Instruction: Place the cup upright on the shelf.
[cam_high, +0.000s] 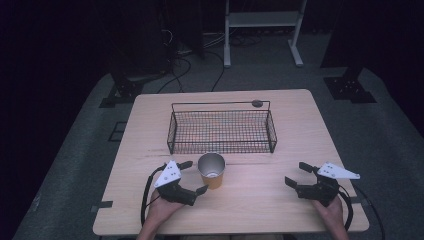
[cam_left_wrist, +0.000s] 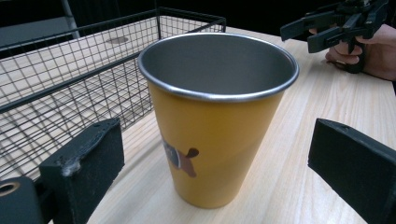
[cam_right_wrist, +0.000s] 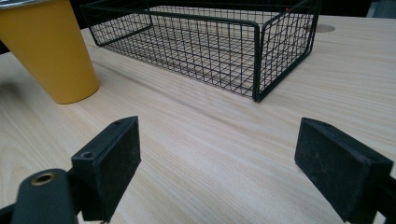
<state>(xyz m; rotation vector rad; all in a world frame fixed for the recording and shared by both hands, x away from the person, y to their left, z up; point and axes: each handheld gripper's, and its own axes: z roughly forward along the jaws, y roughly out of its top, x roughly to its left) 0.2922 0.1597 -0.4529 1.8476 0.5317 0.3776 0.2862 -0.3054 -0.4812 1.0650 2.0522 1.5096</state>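
The yellow metal cup (cam_high: 212, 170) is stood upright on the wooden table (cam_high: 260, 200), just near of the black wire basket (cam_high: 222, 131). It is flanked by the left gripper (cam_high: 193, 177), whose jaws are held wide apart without touching it. The right gripper (cam_high: 298, 174) is held well to the right, jaws likewise parted over bare wood.

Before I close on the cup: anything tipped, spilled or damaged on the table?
Nothing stands out. The yellow cup stands upright and looks empty, just in front of the wire basket, which sits square and empty. The left gripper is open around the cup without touching it; the right gripper is open, off to the side.
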